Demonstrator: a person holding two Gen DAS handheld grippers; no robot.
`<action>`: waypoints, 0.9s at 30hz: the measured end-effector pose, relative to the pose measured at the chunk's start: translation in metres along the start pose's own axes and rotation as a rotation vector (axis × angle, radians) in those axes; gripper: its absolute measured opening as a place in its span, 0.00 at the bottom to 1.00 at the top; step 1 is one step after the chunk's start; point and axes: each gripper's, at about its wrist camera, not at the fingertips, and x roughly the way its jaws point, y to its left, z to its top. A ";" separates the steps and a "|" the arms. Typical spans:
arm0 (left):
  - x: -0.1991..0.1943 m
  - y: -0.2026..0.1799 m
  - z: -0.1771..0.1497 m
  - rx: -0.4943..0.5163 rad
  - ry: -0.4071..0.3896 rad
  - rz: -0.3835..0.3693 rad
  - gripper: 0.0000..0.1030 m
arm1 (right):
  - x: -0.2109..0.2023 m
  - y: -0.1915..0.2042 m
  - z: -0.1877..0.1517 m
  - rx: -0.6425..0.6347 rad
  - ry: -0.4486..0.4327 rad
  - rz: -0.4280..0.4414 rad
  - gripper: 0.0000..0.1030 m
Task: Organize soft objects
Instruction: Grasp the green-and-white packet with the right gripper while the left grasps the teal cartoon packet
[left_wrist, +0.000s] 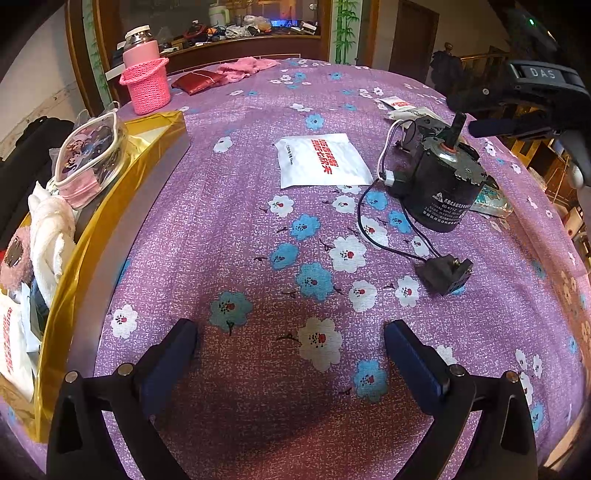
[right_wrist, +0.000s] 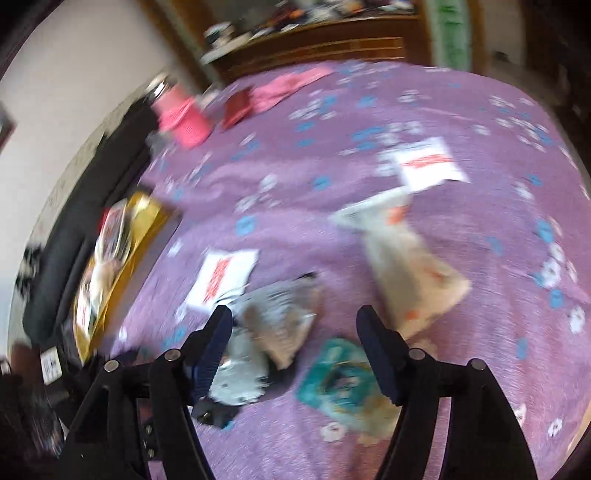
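Observation:
My left gripper (left_wrist: 290, 345) is open and empty, low over the purple flowered cloth (left_wrist: 240, 229). A white sachet with red print (left_wrist: 320, 159) lies ahead of it. A gold box (left_wrist: 110, 206) at the left holds a white towel (left_wrist: 50, 236), a pink mask in a clear pouch (left_wrist: 86, 162) and other soft items. A pink cloth (left_wrist: 243, 68) and a red pouch (left_wrist: 197, 81) lie at the far edge. My right gripper (right_wrist: 295, 328) is open and empty above a teal tissue pack (right_wrist: 341, 384); that view is blurred. White sachets (right_wrist: 221, 275) (right_wrist: 428, 164) and a pale bag (right_wrist: 410, 266) lie around it.
A black motor (left_wrist: 439, 184) with a wire and plug (left_wrist: 445, 273) stands at the right. A pink bottle in a knitted holder (left_wrist: 146, 79) stands at the far left. The right gripper's body (left_wrist: 535, 99) shows at the upper right. A dark sofa (right_wrist: 92, 184) runs along the left.

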 end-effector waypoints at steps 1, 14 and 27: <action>0.000 0.000 0.000 0.000 0.000 0.000 0.99 | 0.007 0.006 0.000 -0.023 0.022 -0.018 0.66; -0.026 0.036 0.017 -0.129 -0.022 -0.328 0.99 | -0.018 -0.061 -0.009 0.202 -0.122 -0.161 0.61; -0.066 0.011 0.073 -0.085 -0.139 -0.376 0.99 | -0.007 -0.059 0.000 0.104 -0.120 -0.194 0.71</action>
